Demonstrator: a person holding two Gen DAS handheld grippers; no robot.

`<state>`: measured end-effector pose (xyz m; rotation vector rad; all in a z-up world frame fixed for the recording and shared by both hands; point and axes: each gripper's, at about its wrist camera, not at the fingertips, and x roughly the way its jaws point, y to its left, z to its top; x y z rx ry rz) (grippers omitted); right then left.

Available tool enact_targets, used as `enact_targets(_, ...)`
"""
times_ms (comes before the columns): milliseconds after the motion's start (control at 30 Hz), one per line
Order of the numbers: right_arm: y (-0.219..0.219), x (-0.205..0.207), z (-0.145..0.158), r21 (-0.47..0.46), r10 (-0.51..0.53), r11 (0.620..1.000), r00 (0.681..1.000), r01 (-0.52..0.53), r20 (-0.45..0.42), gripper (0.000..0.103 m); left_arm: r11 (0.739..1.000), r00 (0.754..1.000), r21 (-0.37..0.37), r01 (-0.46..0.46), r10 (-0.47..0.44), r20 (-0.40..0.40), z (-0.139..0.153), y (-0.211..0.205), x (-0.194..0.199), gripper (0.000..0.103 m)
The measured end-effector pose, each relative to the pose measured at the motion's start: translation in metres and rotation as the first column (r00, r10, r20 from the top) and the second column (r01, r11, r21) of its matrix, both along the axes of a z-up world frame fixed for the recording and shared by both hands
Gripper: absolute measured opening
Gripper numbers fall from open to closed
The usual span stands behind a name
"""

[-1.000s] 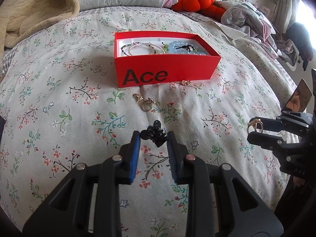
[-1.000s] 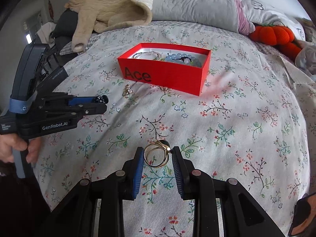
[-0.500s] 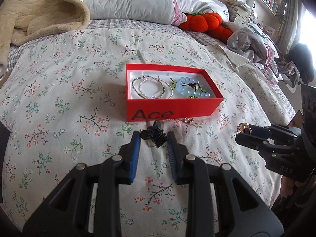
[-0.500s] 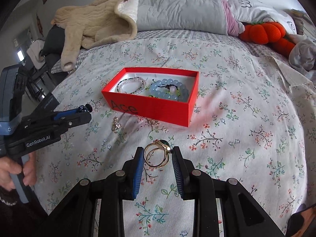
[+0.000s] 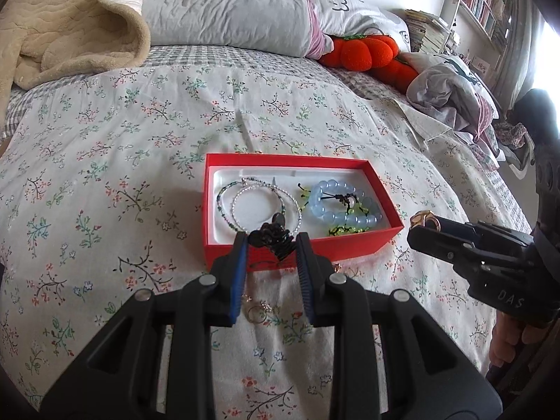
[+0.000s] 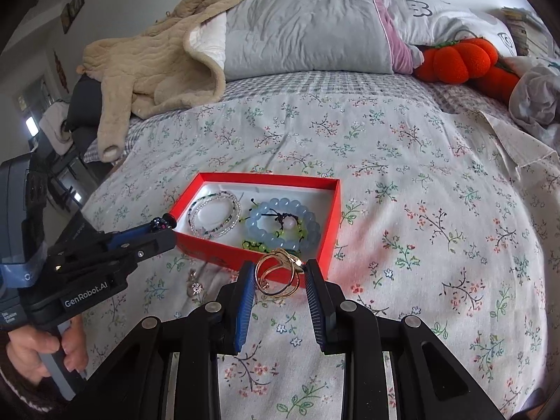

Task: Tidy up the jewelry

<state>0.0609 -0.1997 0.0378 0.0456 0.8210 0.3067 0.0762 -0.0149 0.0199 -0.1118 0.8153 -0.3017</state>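
Left gripper [image 5: 272,245] at lower center of the left wrist view, blue-padded fingers [image 5: 239,266] pinching a small black ornament [image 5: 273,238], held over the near wall of the red box [image 5: 378,183], mid-frame. Box sits on the floral bedspread [image 5: 105,175]; its white inside holds thin bead bracelets [image 5: 257,204] at left and a pale blue bead bracelet [image 5: 344,206] with a yellow-green bead strand [image 5: 350,229] at right. Right gripper [image 5: 425,222] enters from the right edge of the same view, tip carrying gold rings [image 5: 423,217], just beside the box's right near corner. In the right wrist view the right gripper [image 6: 280,276] is lower center, fingers [image 6: 245,287] closed on the gold rings [image 6: 278,274], two or more linked, exact count unclear, hanging in front of the box's near wall [image 6: 332,217]. Left gripper [image 6: 162,225] shows at left mid-frame with the black ornament [image 6: 162,223] at its tip, close to the box's left near corner; a hand [image 6: 45,350] grips its handle at lower left. Loose on the bedspread: a silver ring [image 5: 257,313] between the left gripper's fingers below the box, a small gold piece [image 5: 336,267] touching the box's front, and a small sparkly piece [image 6: 194,285] left of the right gripper. Upper part of both views: grey pillow [image 6: 308,31], beige blanket [image 6: 154,70], orange plush [image 6: 462,59]. Bookshelf [image 5: 486,0] upper right in the left view.
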Motion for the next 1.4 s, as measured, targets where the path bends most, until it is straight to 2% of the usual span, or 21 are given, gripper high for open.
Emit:
enact_targets(333,-0.005,0.016,-0.005,0.008,-0.004,1.000,1.000,0.004,0.004,0.029,0.998,1.000,0.057,-0.018,0.018,0.001,-0.016,-0.012,0.028,0.029)
enact_targets(633,-0.004,0.017,-0.009,-0.004,0.006,1.000,1.000,-0.006,-0.005,0.029,0.998,1.000,0.064,-0.026,0.026,-0.004,-0.019,-0.018,0.031,0.030)
enact_targets(833,-0.003,0.021,-0.009,-0.013,-0.001,1.000,1.000,0.001,-0.008,0.029,0.998,0.999,0.052,-0.041,0.041,0.001,-0.009,-0.013,0.020,0.045)
enact_targets(900,-0.001,0.022,-0.008,-0.013,-0.001,1.000,1.000,0.001,-0.007,0.029,0.998,0.999,0.045,-0.043,0.043,-0.001,-0.005,-0.010,0.015,0.046)
enact_targets(1133,0.007,0.030,-0.010,-0.016,0.007,1.000,1.000,-0.007,-0.006,0.029,0.993,0.998,0.096,-0.067,0.067,-0.001,-0.001,0.000,0.001,0.051)
enact_targets(1400,0.019,0.037,-0.011,-0.046,0.028,0.999,1.000,-0.028,-0.005,0.031,0.992,0.995,0.088,-0.090,0.093,-0.032,-0.004,0.014,-0.002,0.052)
